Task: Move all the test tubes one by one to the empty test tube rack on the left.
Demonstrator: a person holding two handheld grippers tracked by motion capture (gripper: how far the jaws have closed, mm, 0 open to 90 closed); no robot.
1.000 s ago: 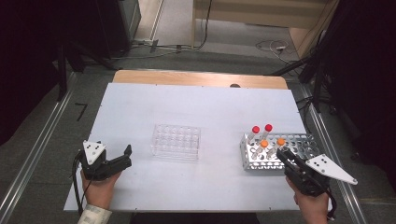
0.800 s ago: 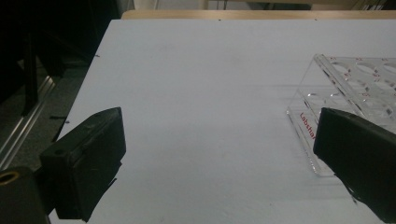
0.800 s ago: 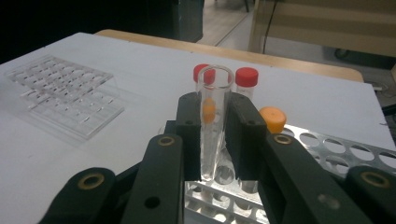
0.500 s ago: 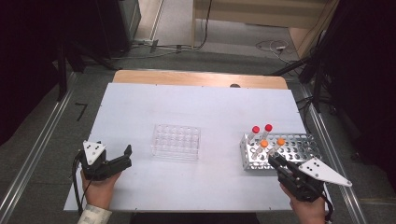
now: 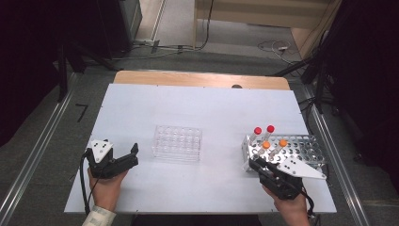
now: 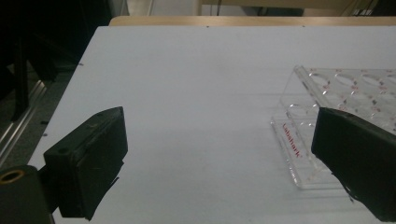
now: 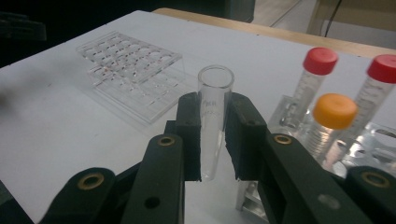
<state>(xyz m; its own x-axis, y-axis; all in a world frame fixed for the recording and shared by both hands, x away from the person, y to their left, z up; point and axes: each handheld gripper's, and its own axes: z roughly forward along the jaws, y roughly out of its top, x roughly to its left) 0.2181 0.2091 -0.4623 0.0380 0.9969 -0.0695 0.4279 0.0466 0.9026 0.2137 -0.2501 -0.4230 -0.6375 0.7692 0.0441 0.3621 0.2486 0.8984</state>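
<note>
Glass tube sits upright, clamped in our right tongs just beside the metal rack; left tongs gape empty. Next, we judge, carry it to the clear rack.

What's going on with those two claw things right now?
Right gripper shut on clear tube. Left gripper open, idle. Clear rack ahead, path unobstructed.

A clear plastic tube rack is sitting empty near the middle of the white counter, its holes facing up. A metal perforated rack is standing at the right side, holding two red-capped tubes and two orange-capped tubes. A wooden strip is running along the counter's far edge.
</note>
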